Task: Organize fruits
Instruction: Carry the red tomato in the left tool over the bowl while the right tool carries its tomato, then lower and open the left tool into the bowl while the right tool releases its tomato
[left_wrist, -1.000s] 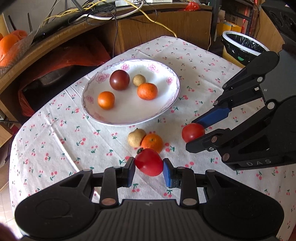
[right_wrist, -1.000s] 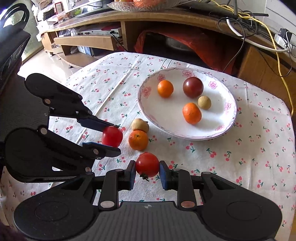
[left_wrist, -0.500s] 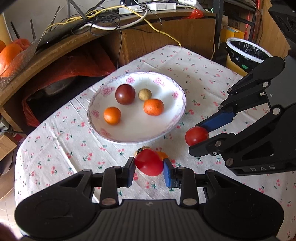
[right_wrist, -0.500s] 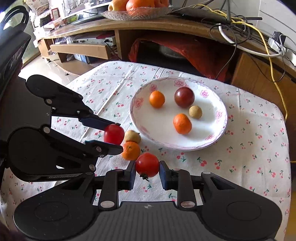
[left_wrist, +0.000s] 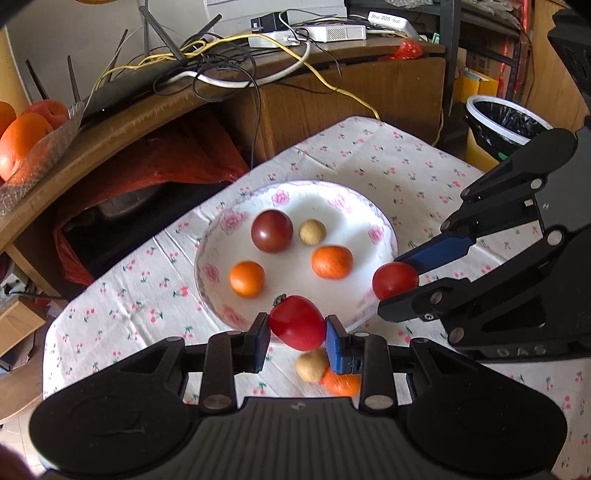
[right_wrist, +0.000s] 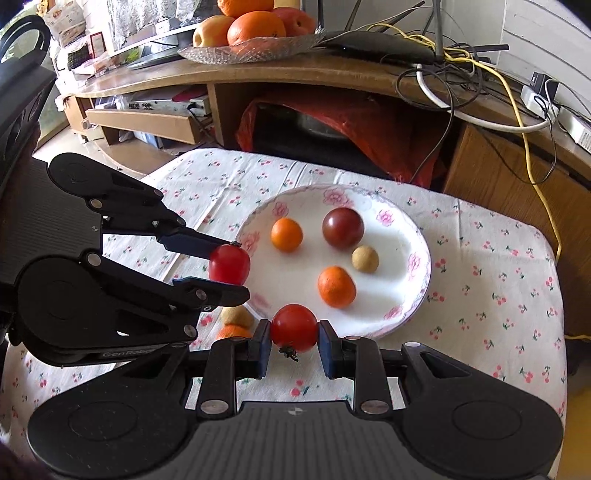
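My left gripper (left_wrist: 297, 334) is shut on a red tomato (left_wrist: 297, 322), held in the air over the near rim of the white flowered plate (left_wrist: 384, 229). My right gripper (right_wrist: 294, 341) is shut on a second red tomato (right_wrist: 294, 326) at the plate's (right_wrist: 417, 236) near edge. Each gripper shows in the other's view: the right gripper (left_wrist: 397, 282) with its tomato (left_wrist: 394, 280), the left gripper (right_wrist: 229, 266) with its tomato (right_wrist: 229, 264). On the plate lie two oranges (left_wrist: 246, 278) (left_wrist: 331, 261), a dark tomato (left_wrist: 272, 230) and a small tan fruit (left_wrist: 312, 231).
A tan fruit (left_wrist: 311, 365) and an orange (left_wrist: 341, 384) rest on the cherry-print tablecloth (left_wrist: 122, 306) below my left gripper. A wooden desk (right_wrist: 332, 74) with cables and a glass fruit dish (right_wrist: 251, 48) stands behind the table. A lined bin (left_wrist: 502, 122) sits at the far right.
Both grippers have risen from the cloth with their tomatoes and moved forward toward the plate's near rim. The loose orange and tan fruit stay on the cloth.
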